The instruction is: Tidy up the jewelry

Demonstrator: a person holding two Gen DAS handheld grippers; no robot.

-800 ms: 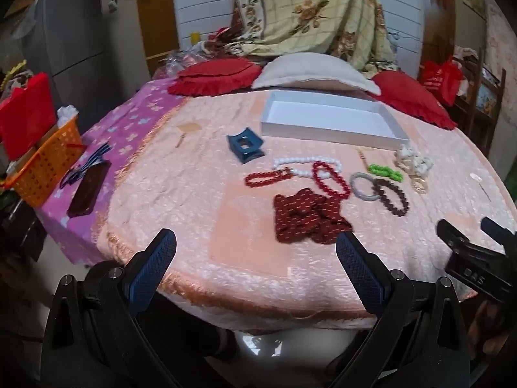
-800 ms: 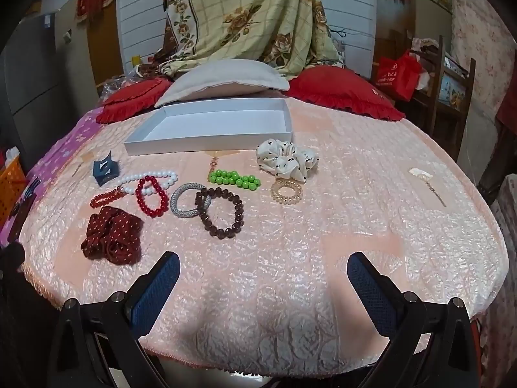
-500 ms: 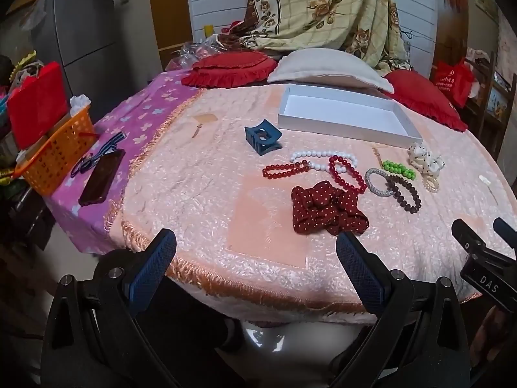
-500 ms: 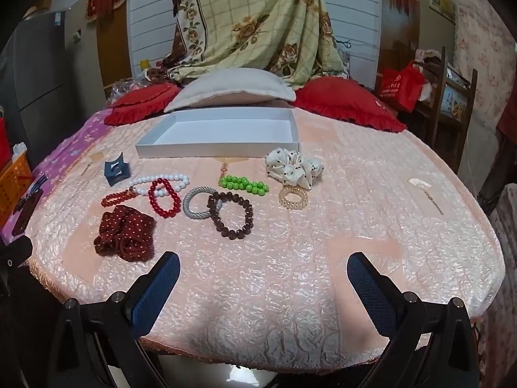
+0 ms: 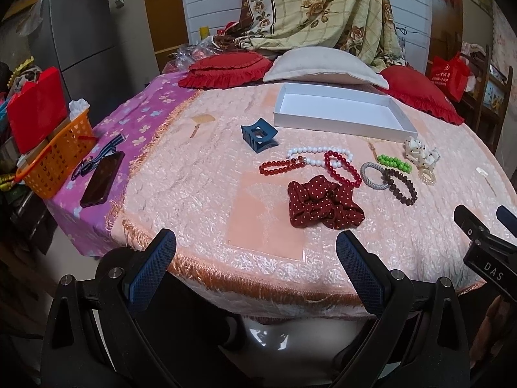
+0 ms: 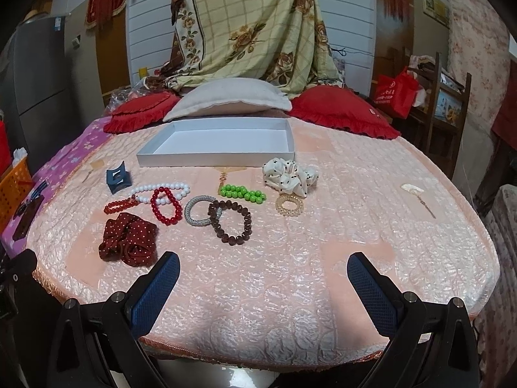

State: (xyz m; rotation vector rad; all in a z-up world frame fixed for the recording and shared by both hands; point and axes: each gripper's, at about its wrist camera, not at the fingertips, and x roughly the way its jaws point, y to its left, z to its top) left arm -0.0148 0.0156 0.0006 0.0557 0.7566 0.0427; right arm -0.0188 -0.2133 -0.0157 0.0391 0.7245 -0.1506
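1. Your fingers stood wide apart on both tools: the left gripper [image 5: 255, 258] and the right gripper [image 6: 263, 276] each hung over the near edge of the table with nothing between the blue pads.
2. You had put nothing away yet, as far as the views showed. The shallow white cardboard tray [image 6: 181, 161] lay bare at the far side of the pink quilted tablecloth [image 6: 290, 274].
3. Every piece was outside the tray, in a loose row just in front of it:
   - the dark red polka-dot scrunchie [image 5: 324, 205], nearest your left gripper;
   - the red bead bracelet [image 6: 165, 206], lying over the white bead strand [image 6: 147, 188];
   - the silver mesh bangle [image 6: 197, 215], overlapped by the brown bead bracelet [image 6: 229, 223];
   - the green bead bracelet [image 6: 242, 192], the white dotted scrunchie [image 6: 289, 176] and the clear coil hair tie [image 6: 289, 206] further right;
   - the blue claw clip [image 5: 258, 135], off to the left.
4. By my reading, you were at the very start: all of the sorting was left to do.
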